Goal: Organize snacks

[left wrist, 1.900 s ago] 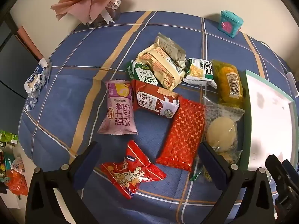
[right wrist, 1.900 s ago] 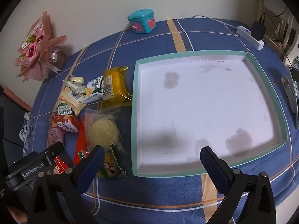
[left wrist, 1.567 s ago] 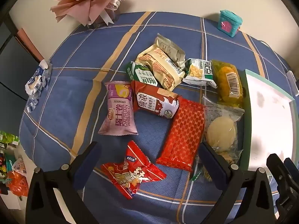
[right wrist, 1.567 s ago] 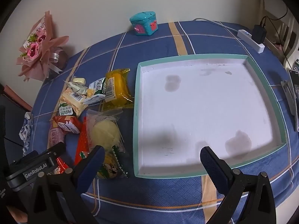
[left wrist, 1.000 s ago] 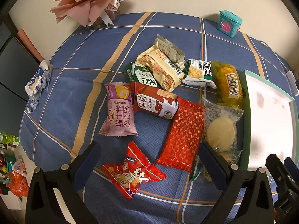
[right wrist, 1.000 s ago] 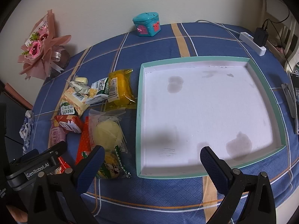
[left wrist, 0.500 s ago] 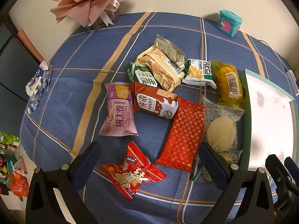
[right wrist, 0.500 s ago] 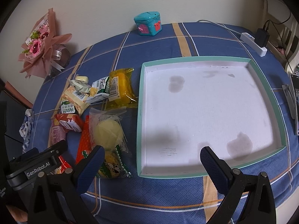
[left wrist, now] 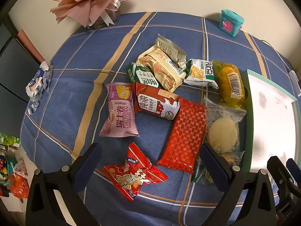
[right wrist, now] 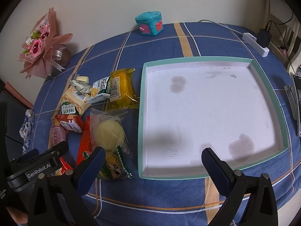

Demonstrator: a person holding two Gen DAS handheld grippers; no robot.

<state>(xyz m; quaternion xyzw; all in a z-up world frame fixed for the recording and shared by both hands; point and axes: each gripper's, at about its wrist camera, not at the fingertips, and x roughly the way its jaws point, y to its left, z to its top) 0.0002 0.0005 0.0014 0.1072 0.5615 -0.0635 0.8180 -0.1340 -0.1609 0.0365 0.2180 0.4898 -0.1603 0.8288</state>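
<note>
Left wrist view: left gripper (left wrist: 149,157) spread wide, empty, above the snacks (left wrist: 170,94).
Right gripper (right wrist: 152,160), equally agape and empty, hovers over the tray's (right wrist: 141,101) near edge; snacks lie left of it.

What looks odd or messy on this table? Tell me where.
The white tray has dark blotches on its floor, one near the far left corner, one near the right front. The snacks lie jumbled and overlapping beside it, none inside. A crumpled blue-white wrapper sits at the table's left edge.
</note>
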